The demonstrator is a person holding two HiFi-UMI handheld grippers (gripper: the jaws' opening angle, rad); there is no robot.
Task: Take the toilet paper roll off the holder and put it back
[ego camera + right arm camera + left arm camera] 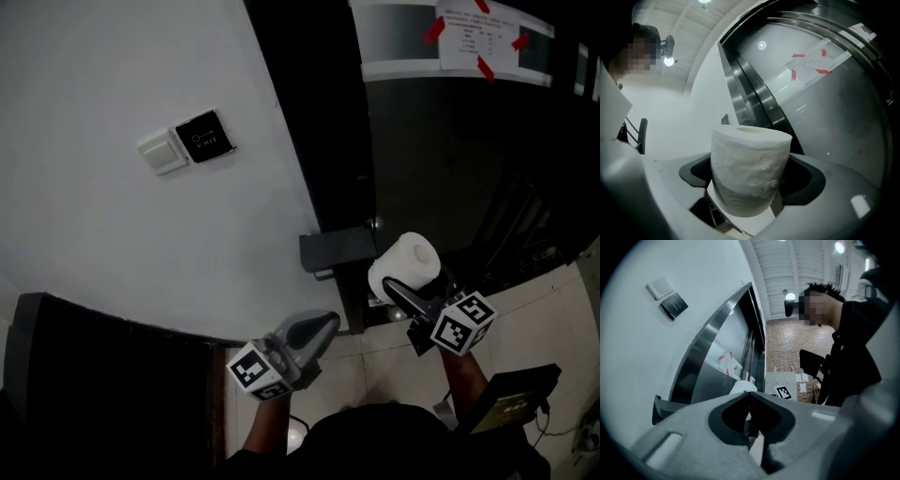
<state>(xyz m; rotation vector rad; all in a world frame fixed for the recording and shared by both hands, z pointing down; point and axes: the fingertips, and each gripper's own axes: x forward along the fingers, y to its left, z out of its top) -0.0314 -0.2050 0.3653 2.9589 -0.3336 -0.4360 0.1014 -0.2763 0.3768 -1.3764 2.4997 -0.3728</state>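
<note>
Roll [405, 262] was clamped upright in the right gripper [401, 287], just beside the dark holder [337, 249], left gripper [317, 330] pinched together on nothing, so I'd have lined the core up squarely before easing off.

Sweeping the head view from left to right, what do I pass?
wall switch panel → left gripper → toilet paper roll → taped notice

Probably a building corridor: steel lift door [441, 150], taped notice [478, 37], wall switch [164, 154].
</note>
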